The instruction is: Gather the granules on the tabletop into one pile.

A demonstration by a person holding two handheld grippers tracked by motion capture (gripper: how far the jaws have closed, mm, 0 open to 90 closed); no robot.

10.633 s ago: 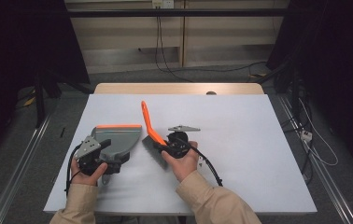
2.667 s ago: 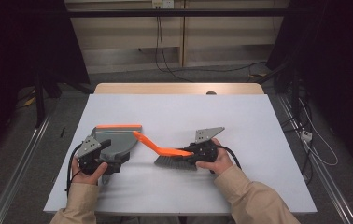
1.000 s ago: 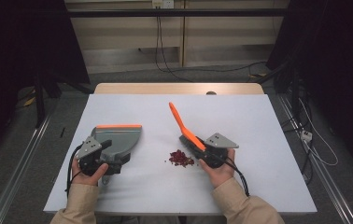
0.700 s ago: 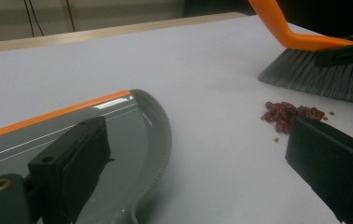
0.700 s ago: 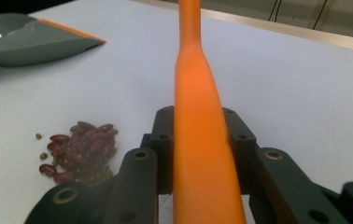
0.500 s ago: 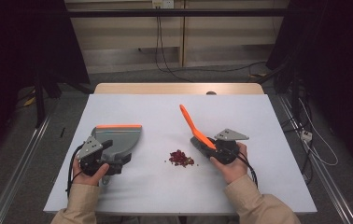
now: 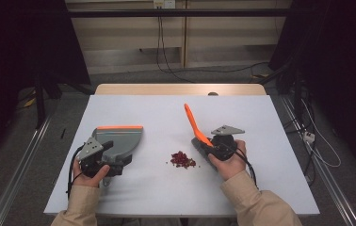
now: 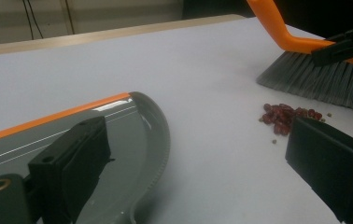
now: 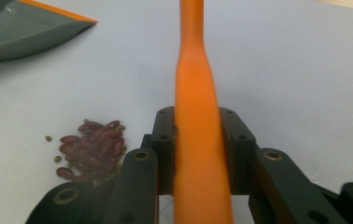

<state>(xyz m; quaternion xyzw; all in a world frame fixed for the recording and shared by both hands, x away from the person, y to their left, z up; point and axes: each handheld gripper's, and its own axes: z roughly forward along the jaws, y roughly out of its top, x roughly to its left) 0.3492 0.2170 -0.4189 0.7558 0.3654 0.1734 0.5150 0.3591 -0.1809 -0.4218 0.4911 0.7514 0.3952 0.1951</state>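
A grey dustpan [image 7: 119,138] with an orange lip lies at the table's left. My left gripper [image 7: 112,155] sits at its rear and stands open. In the left gripper view one jaw hangs over the dustpan [image 8: 123,135], the other over bare table, with the left gripper [image 8: 198,140] gap wide. A small pile of red beans [image 7: 182,159] lies mid-table. Just right of it, my right gripper [image 7: 214,146] is shut on the orange-handled brush [image 7: 194,123]. Its grey bristles [image 8: 314,81] stand behind the beans [image 8: 284,114]. The handle [image 9: 195,93] runs up between the right gripper [image 9: 195,128] jaws.
The white table [image 7: 261,117] ends in a wooden strip at the far edge. Cables trail over the floor beyond and to the right. A metal rail runs along the floor at the left.
The brush, earlier lying low with its handle toward the dustpan, now stands right of the bean pile, handle tilted up and back. The left gripper and dustpan have stayed put.
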